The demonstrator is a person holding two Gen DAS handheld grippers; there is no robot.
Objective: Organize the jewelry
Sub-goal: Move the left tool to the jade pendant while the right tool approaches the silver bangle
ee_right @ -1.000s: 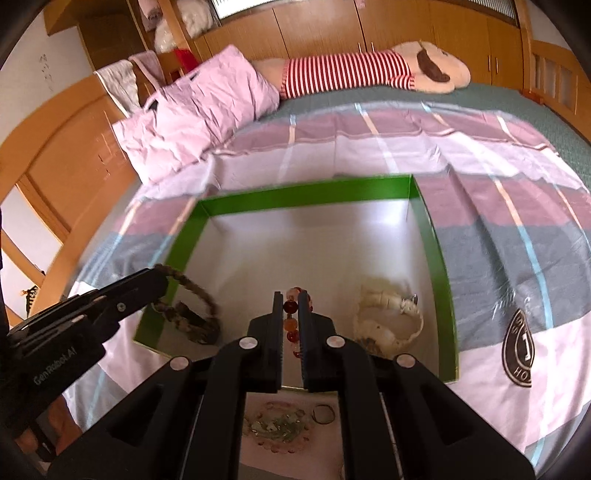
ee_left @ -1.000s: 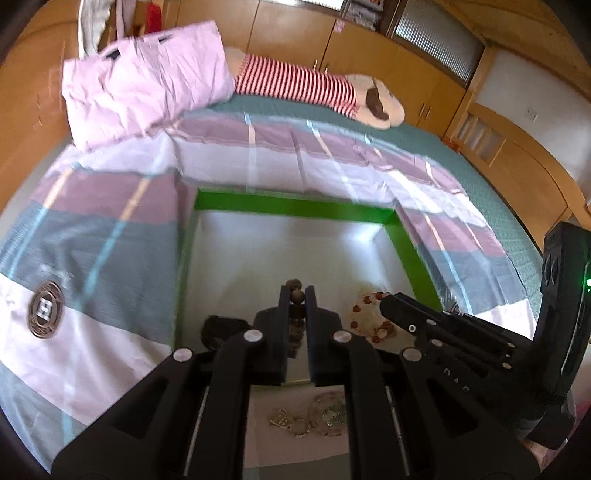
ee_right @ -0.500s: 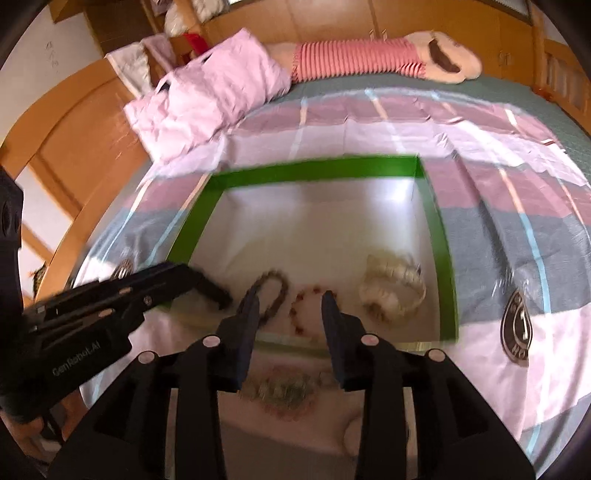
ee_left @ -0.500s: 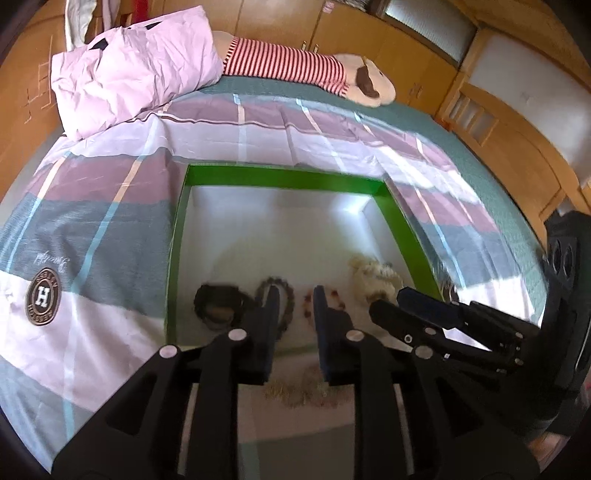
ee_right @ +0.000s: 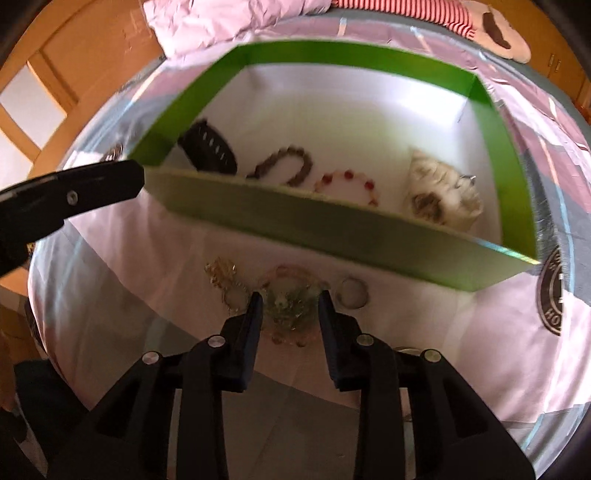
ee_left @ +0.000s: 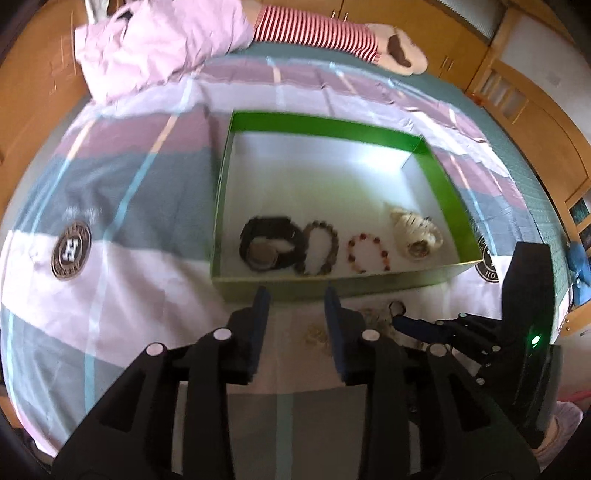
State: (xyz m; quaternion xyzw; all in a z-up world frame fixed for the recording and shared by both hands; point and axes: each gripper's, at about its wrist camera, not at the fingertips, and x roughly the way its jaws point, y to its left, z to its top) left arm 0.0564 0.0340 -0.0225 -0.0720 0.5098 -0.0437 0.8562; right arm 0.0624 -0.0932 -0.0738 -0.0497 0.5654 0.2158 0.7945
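A green box (ee_left: 332,127) with a white floor sits on the bed. Along its near side lie a black watch (ee_left: 264,249), a brown bead bracelet (ee_left: 320,251), a red-and-orange bead bracelet (ee_left: 368,252) and a cream watch (ee_left: 415,236). The box also shows in the right wrist view (ee_right: 332,221). My left gripper (ee_left: 296,295) is open and empty, in front of the box's near wall. My right gripper (ee_right: 290,301) is open, low over a pale green bracelet (ee_right: 291,299) on the sheet, with a gold chain (ee_right: 221,273) and a ring (ee_right: 354,291) beside it.
A pink pillow (ee_left: 159,40) and a striped plush toy (ee_left: 332,35) lie at the head of the bed. Wooden cabinets (ee_left: 517,92) line the right side. The striped sheet (ee_left: 110,184) spreads left of the box.
Both grippers let go of the bead bracelets inside the box, opened wide and pulled back over the near wall. The right gripper dropped toward the loose jewelry on the sheet.
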